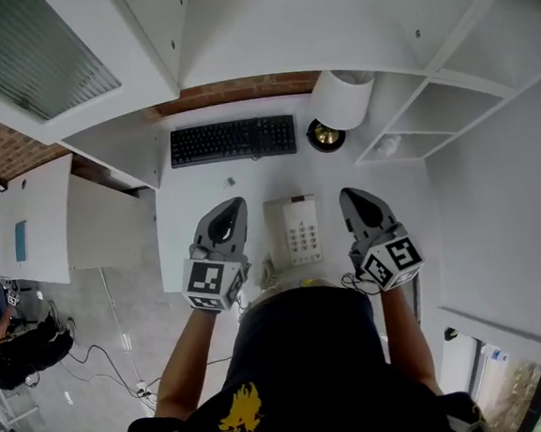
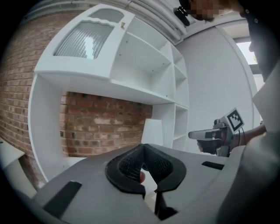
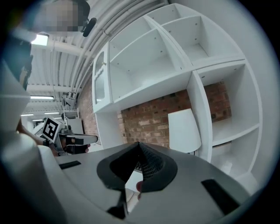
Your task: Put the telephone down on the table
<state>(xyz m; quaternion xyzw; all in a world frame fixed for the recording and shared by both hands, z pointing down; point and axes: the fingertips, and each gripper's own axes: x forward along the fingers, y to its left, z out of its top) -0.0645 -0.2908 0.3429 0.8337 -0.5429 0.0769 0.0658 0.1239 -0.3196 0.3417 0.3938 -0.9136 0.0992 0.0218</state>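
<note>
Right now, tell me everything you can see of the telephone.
The telephone is a cream-white, plastic-looking desk phone, with a grid of pale keys on its right half and what looks like the handset along its left. It lies flat on the white table near the front edge. A cord seems to trail from its near left corner. Seen from above, it shows between the left gripper and the right gripper; neither touches it.
</note>
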